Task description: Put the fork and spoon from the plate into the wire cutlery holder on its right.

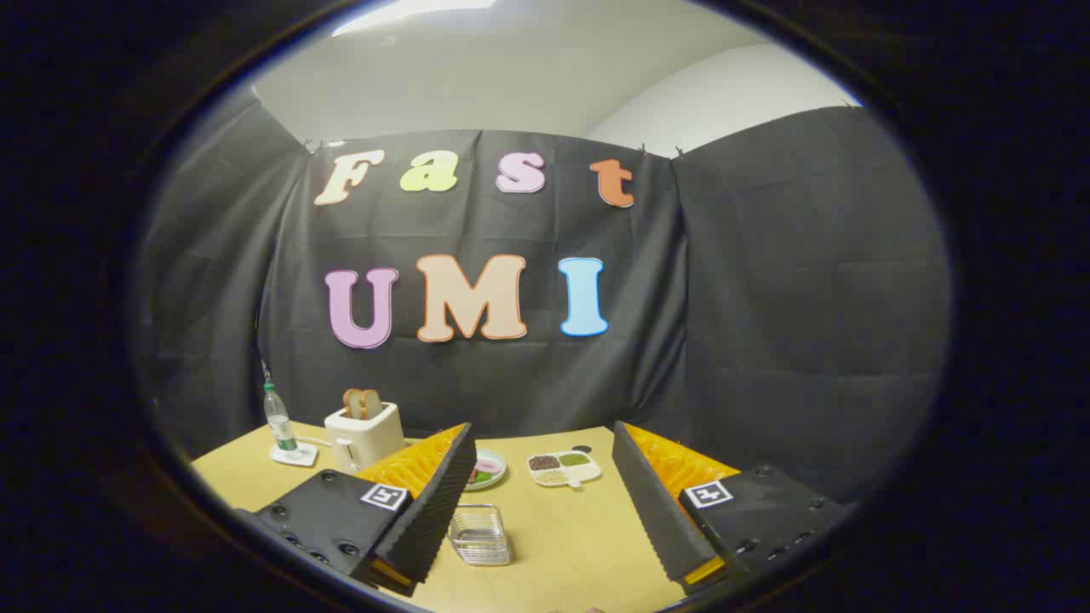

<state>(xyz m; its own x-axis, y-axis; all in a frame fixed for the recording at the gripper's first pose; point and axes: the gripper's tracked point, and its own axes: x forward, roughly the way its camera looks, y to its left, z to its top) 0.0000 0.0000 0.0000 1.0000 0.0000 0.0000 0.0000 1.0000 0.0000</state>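
Overhead, the gripper (545, 502) hangs above the yellow table (579, 545), fingers spread wide, pinching nothing. Beyond the left finger at eleven o'clock stands a toaster (364, 434) holding bread, a bottle (278, 419) beside it. Between the fingers sits the wire cutlery holder (479, 534); the plate (486, 469) lies beyond it at twelve o'clock, partly hidden by the left finger, and a divided dish (563, 467) at one o'clock. Fork and spoon cannot be made out.

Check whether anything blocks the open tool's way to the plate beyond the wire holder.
Nothing visible does: the open tool faces bare tan tabletop; the clear wire cutlery holder sits near one finger, the small round plate beyond.
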